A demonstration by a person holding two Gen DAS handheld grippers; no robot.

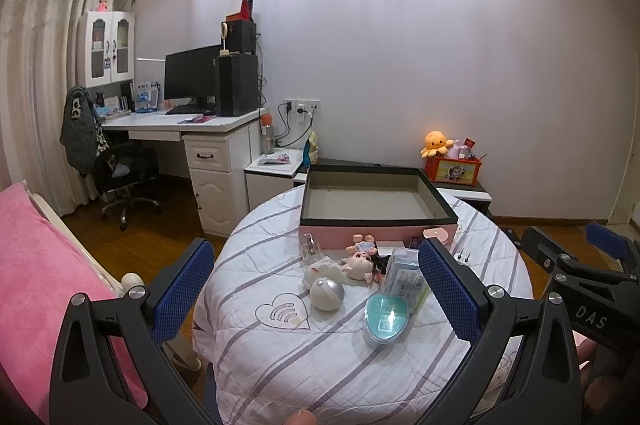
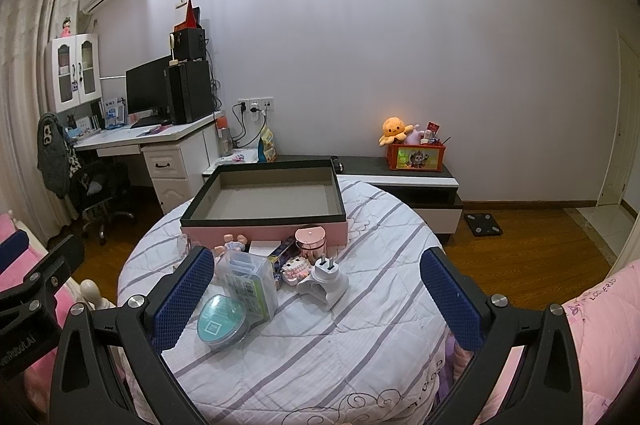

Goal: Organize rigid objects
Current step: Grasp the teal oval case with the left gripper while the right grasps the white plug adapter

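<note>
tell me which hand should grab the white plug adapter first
Right, probably. In the right wrist view the white plug adapter sits between the open right gripper fingers. In the left wrist view only its prongs peek past a finger of the left gripper.

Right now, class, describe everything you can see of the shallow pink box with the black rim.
The shallow pink box with the black rim is rectangular, apparently cardboard, with a grey-brown lining. It sits open and empty, flat on the striped quilted cover at its far side. Small items crowd its pink front wall; whether they touch it is unclear.
</note>
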